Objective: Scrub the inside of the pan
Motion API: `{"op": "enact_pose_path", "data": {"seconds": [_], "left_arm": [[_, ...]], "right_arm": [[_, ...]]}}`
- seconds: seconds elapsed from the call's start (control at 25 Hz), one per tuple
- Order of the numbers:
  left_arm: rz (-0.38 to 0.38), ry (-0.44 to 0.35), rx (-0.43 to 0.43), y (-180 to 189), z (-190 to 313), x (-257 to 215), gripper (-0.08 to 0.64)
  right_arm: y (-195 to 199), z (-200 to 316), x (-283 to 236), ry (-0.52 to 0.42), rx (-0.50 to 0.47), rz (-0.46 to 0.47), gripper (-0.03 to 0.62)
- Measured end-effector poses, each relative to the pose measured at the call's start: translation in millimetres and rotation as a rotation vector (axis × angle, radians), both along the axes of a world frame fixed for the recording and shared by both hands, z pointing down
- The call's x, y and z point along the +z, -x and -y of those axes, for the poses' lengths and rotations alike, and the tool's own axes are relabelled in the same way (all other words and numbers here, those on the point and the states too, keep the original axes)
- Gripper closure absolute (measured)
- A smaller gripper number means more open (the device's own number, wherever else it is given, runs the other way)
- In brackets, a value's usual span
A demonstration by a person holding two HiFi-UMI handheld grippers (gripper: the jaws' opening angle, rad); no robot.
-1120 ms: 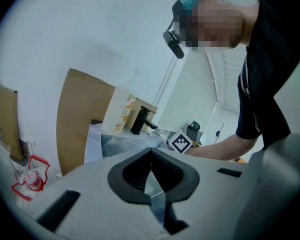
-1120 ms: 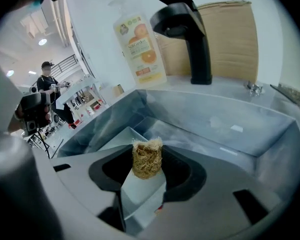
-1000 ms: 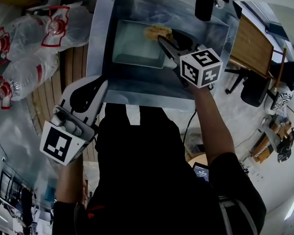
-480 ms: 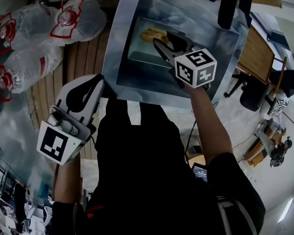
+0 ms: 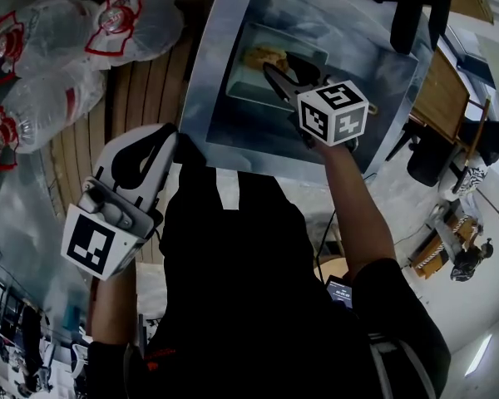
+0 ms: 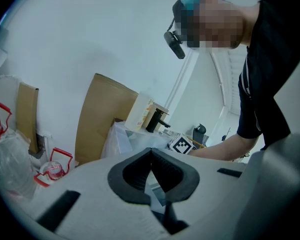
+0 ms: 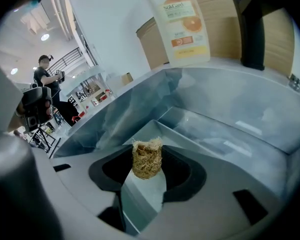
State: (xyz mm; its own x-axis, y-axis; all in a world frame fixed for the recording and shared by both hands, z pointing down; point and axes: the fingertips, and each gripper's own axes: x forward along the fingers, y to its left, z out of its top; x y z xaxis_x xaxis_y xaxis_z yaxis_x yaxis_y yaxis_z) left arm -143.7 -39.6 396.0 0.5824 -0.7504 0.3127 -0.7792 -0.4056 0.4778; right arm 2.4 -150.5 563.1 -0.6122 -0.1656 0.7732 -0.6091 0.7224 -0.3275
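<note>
Your head view looks down on the steel sink [image 5: 233, 135] with the rectangular pan [image 5: 254, 86] lying in its basin, the black faucet [image 5: 412, 7] at the far rim, and shrink-wrapped packs of water bottles [image 5: 108, 27] on the slatted wood to your left. Only the right gripper view shows the pale bottle [image 7: 182, 24] standing on the ledge behind the sink; its label shows oranges, and the dark print above them is too small to read with any certainty. That view also catches another person [image 7: 45, 74] standing far off in the hall. Only the left gripper view shows the brown cardboard [image 6: 102, 114] leaning on the white wall, and it sees the sink from the side, with your right arm reaching in. Your right gripper [image 5: 274, 66] is clamped on a tan fibrous scrubber [image 7: 146, 159], the jaws parted only by its width, and it sits over the inside of the pan [image 7: 190, 129]; you cannot tell whether the scrubber touches the metal. Your left gripper [image 5: 168, 140] hangs outside the sink at its near left corner, its jaws [image 6: 151, 151] pressed together at the tips with nothing between them.
</note>
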Motion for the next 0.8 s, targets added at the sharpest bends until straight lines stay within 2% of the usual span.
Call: {"op": "enact_pose_path", "data": {"seconds": [0.36,0.8], "left_arm": [[0.002,-0.003,0.029,-18.0,8.9,-1.4,0.541],[0.005,-0.016,0.103,-68.3,21.2,-10.3,0.541]], "right_arm": [[-7.5,0.1,2.2,0.007,0.002,0.01,0.413],[-63.1,3.0,-2.0,-0.008,0.042,-0.024,0.414]]}}
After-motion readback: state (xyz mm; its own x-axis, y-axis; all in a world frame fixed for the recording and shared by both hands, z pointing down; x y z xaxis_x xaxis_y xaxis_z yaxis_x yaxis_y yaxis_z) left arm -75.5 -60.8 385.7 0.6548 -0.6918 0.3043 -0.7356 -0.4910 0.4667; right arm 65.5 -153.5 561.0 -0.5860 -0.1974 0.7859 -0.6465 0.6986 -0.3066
